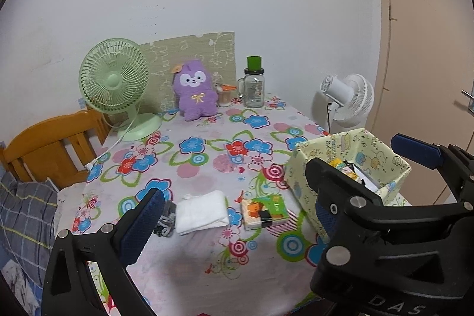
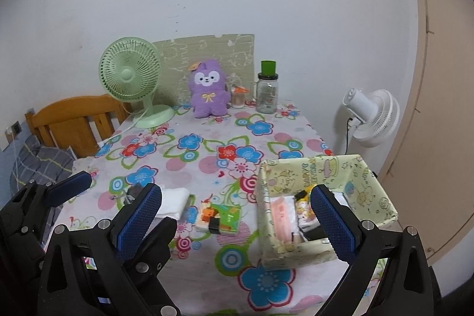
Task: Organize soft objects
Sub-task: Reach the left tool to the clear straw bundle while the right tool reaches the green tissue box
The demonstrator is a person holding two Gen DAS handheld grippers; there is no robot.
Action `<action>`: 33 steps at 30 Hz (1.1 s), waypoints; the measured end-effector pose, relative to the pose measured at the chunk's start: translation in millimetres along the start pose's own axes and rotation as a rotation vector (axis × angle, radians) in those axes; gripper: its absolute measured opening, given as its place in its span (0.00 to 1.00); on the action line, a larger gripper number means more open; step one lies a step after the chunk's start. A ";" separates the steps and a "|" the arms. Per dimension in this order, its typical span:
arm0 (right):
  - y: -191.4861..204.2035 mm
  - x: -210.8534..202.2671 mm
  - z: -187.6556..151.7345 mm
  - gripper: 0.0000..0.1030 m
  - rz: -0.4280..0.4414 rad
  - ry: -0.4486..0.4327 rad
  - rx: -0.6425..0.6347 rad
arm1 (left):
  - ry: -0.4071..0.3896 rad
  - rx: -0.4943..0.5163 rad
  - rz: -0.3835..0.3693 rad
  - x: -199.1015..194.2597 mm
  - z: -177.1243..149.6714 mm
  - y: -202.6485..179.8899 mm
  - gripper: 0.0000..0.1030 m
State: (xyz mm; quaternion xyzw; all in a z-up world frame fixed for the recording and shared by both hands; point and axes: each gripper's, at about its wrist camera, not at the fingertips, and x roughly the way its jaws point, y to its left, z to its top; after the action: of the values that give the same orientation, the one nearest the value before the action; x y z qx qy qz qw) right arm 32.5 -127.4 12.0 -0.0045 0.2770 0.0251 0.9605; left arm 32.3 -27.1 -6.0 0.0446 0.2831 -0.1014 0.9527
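Note:
A folded white cloth lies near the front of the floral tablecloth, with a grey sock at its left and a colourful tissue pack at its right. A pale yellow fabric box with several items inside stands at the right. A purple plush toy sits at the back. My left gripper is open and empty above the cloth. My right gripper is open and empty, above the tissue pack and the box. The cloth also shows in the right wrist view.
A green desk fan and a glass jar with a green lid stand at the back. A white fan stands off the table's right side. A wooden chair and a grey plaid pillow are at the left.

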 end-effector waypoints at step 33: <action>54.2 86.1 -16.8 0.99 0.075 0.107 -0.058 | 0.134 -0.059 0.074 65.2 -28.6 60.7 0.98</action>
State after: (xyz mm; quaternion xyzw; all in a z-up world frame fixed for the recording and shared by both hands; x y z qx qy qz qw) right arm 93.6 -69.7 -47.7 -0.0231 0.3274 0.0687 0.9421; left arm 83.8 25.3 -64.0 0.0336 0.3474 -0.0545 0.9355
